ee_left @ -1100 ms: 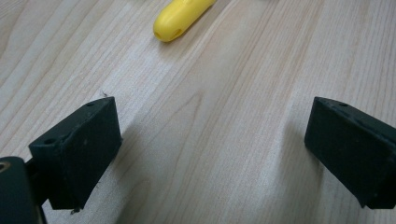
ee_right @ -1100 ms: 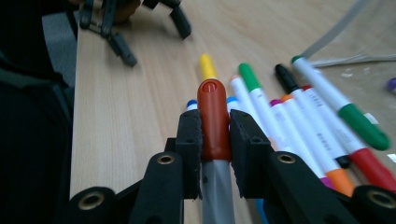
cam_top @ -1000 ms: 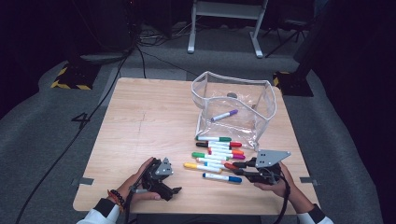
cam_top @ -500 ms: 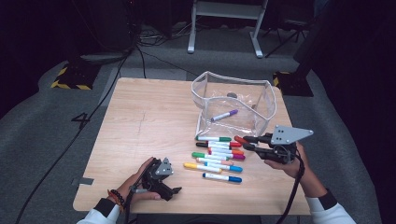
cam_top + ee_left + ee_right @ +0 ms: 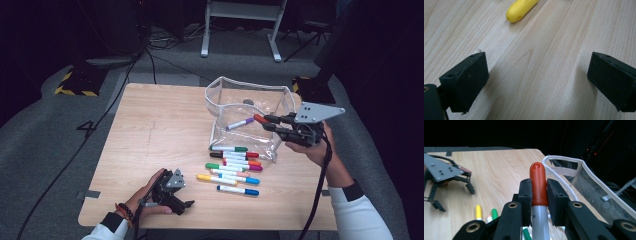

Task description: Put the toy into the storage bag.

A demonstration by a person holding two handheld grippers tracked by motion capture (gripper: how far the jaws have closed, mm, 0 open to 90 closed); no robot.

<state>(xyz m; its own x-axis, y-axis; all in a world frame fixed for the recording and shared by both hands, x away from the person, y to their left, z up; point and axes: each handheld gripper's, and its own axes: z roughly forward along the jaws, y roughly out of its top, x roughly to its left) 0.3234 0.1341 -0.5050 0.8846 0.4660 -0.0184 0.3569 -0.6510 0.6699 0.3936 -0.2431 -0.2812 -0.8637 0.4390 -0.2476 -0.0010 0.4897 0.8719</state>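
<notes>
Raised right claw (image 5: 266, 122) clamps smooth red-capped marker (image 5: 538, 185).

Desk (image 5: 150, 130): pale wood-grain laminate, smooth, faint sheen. Pouch (image 5: 235, 100): clear soft plastic, glossy, with white cloth-like trim on the rim. Red-capped marker (image 5: 538, 182): smooth glossy plastic cap, grey satin barrel. Right tongs (image 5: 539, 190): matt black pads, slightly grainy, on black plastic links with brass-look rivets. Left tongs (image 5: 536, 77): same matt black blocks. Grey plate (image 5: 317, 111): flat matt metal. Floor (image 5: 60, 150): grey carpet, rough.
</notes>
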